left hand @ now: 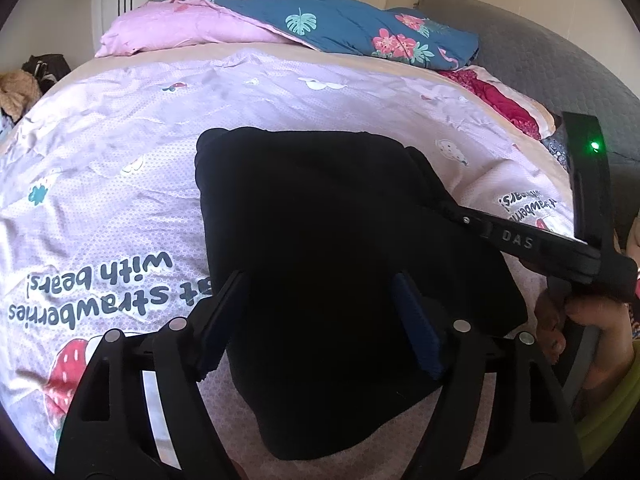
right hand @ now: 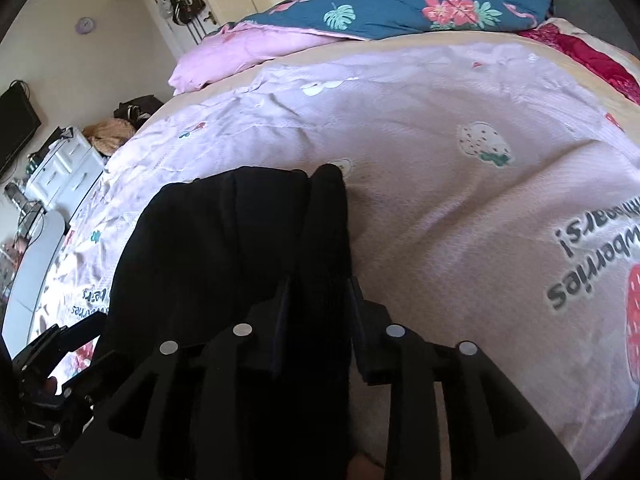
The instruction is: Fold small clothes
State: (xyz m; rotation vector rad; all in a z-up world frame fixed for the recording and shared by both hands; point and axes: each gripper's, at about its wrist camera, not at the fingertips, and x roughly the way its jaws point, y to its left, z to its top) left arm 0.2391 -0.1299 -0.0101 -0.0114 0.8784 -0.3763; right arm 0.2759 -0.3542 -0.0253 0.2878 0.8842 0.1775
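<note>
Black garment [left hand: 340, 248] — small, dark, folded into a rough block, lying on the bed [left hand: 120, 184] directly ahead of and beneath both tools.

Left tool [left hand: 316, 304] — jaws stand wide, one finger off the garment's left edge over the sheet, the other over the black cloth; nothing is pinched between them.

Right tool [right hand: 318, 300] — jaws narrow, a raised fold along the garment's right edge lying between them; whether the pads actually press the cloth I cannot tell, black on black. In the left view its finger [left hand: 500, 236] reaches in from the right onto the garment, a green light [left hand: 595, 145] glowing on its body, a hand [left hand: 580, 332] gripping the handle.

Bed cover — pale pink, printed with strawberries and lettering, spread around both tools.

Blue floral quilt [right hand: 400, 4] — bunched at the far side of the bed, well beyond the tools, pink lining [right hand: 248, 52] showing at its left.
</note>
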